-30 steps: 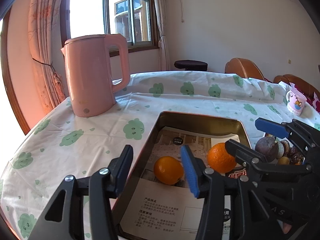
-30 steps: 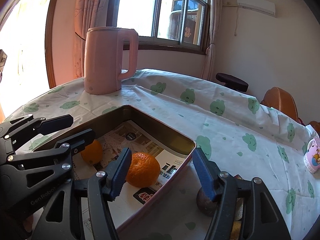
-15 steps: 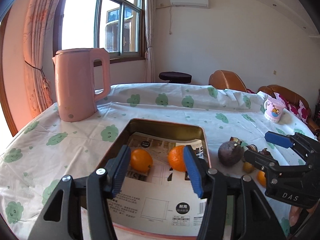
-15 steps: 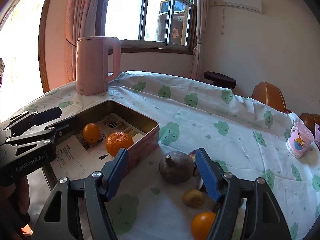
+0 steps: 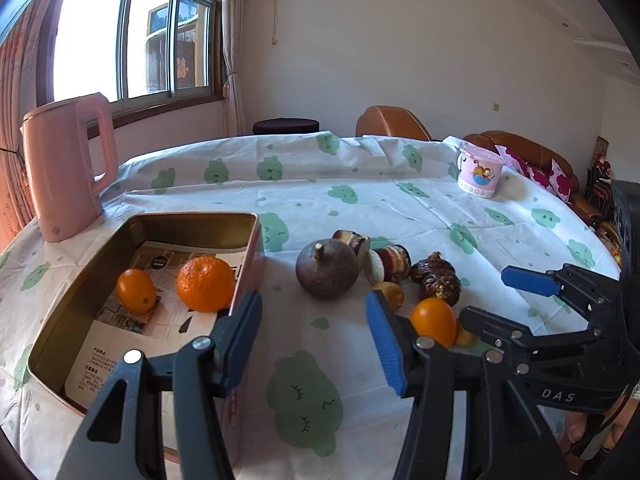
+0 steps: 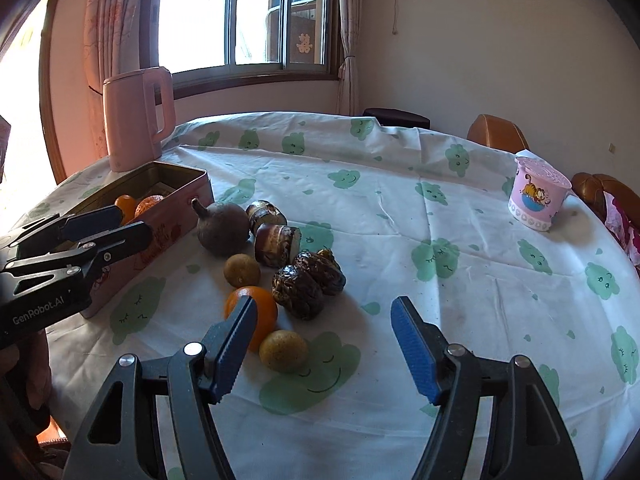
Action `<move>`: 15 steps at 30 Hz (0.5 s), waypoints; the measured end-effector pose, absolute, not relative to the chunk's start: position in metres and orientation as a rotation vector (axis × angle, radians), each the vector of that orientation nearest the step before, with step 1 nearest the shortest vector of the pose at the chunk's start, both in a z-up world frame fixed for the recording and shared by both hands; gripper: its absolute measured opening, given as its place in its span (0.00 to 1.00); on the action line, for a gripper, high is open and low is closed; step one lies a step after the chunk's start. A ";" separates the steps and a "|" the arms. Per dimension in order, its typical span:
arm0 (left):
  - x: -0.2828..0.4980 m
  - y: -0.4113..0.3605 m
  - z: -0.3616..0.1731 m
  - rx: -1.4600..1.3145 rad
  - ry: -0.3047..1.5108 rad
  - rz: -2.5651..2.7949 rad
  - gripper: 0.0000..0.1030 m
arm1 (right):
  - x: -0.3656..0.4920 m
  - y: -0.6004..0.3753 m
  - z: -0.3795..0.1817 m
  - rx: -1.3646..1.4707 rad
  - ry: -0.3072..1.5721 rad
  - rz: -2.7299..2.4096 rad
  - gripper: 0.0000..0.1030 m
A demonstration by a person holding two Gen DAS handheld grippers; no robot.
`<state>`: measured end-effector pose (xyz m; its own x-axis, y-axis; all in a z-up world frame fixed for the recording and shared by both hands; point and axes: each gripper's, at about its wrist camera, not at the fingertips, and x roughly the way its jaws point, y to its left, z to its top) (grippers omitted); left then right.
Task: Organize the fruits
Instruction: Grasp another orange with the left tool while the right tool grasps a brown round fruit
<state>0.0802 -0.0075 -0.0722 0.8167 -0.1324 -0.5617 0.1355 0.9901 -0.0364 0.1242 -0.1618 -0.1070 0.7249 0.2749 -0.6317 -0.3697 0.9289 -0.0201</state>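
Observation:
A pink tin box lined with printed paper holds a small orange and a mandarin. To its right, loose fruit lies on the tablecloth: a dark round mangosteen, an orange, two small yellow fruits and several dark wrinkled pieces. My left gripper is open and empty, low over the cloth in front of the mangosteen. My right gripper is open and empty, just short of the orange and the nearer yellow fruit.
A pink kettle stands behind the box at the far left. A pink cartoon mug sits at the far right. Brown chairs and a dark stool stand beyond the round table.
Both grippers have swung right, away from the tin box toward the loose fruit. The two oranges stay in the box. Neither gripper has taken hold of anything.

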 end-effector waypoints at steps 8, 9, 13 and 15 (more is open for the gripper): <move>0.084 -0.018 -0.076 0.025 0.624 -0.160 0.55 | 0.129 -0.162 -0.116 -0.135 0.738 0.432 0.55; 0.084 -0.018 -0.076 0.025 0.625 -0.162 0.55 | 0.129 -0.162 -0.117 -0.136 0.746 0.441 0.52; 0.085 -0.020 -0.077 0.027 0.631 -0.167 0.55 | 0.126 -0.154 -0.121 -0.189 0.761 0.464 0.44; 0.084 -0.023 -0.077 0.032 0.629 -0.173 0.55 | 0.127 -0.150 -0.123 -0.208 0.767 0.464 0.39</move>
<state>0.0843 -0.0228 -0.0769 0.7947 -0.1511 -0.5879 0.1704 0.9851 -0.0229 0.1266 -0.1504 -0.1226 0.6257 0.3270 -0.7082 -0.4756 0.8795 -0.0140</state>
